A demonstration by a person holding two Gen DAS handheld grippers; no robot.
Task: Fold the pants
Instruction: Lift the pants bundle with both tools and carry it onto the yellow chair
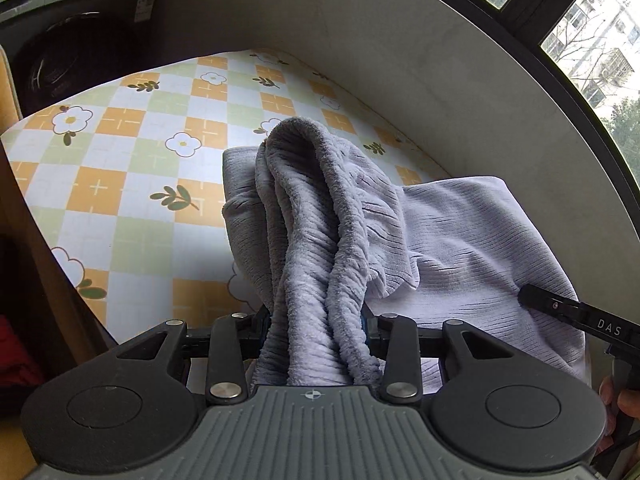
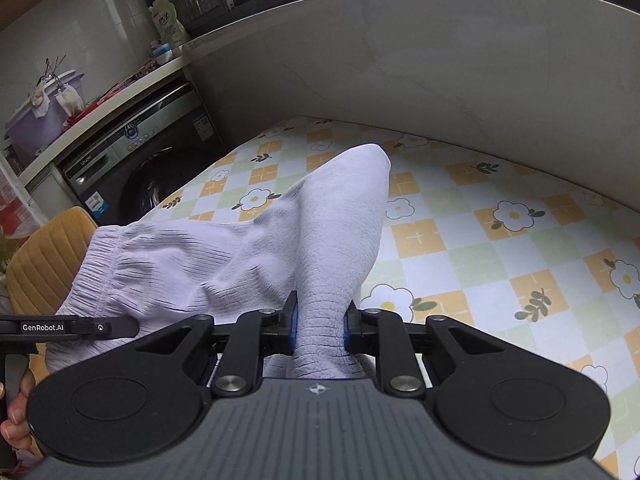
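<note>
Lavender ribbed fleece pants [image 1: 460,240] are lifted off the flowered tablecloth [image 1: 120,168]. My left gripper [image 1: 316,320] is shut on a thick bunched fold of the pants, which rises in a hump beyond the jaws. In the right wrist view my right gripper [image 2: 320,320] is shut on another fold of the pants [image 2: 340,232], which peaks above the checked cloth [image 2: 500,260]. The gathered waistband [image 2: 96,264] hangs at the left. The other gripper's black finger shows at each view's edge: right gripper [image 1: 560,308], left gripper [image 2: 80,327].
A grey wall [image 2: 440,60] curves behind the table under a window [image 1: 580,32]. A washing machine [image 2: 132,160] stands at the table's far end, a yellow chair [image 2: 44,264] beside it. A person's hand [image 2: 16,420] grips a handle at the lower left.
</note>
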